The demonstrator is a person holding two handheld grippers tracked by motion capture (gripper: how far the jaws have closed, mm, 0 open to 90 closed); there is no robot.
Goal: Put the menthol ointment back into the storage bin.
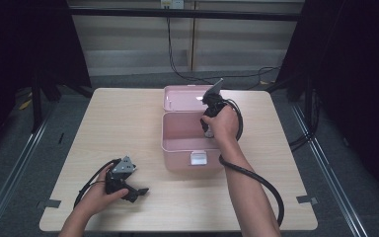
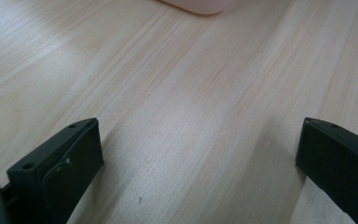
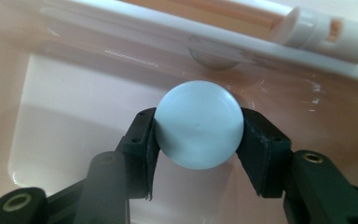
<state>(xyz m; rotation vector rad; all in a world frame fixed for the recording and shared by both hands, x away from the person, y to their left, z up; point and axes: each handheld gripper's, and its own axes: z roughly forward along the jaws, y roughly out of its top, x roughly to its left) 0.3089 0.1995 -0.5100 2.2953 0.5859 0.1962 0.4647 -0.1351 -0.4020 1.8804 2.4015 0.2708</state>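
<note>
While inside box, ball between tool pads.

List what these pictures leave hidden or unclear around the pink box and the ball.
- Pale blue ball: its underside and sides, right gripper view, covered by the right gripper pads.
- Pink box floor: high view, partly hidden by the right hand.
- Pink box: left gripper view, cut off by the top edge.
- Box latch: high view, too small to read.

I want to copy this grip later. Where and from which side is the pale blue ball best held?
Grip the pale blue ball across its widest middle, coming from above into the open pink box. It is round, so the right gripper has one jaw on each opposite side.
</note>
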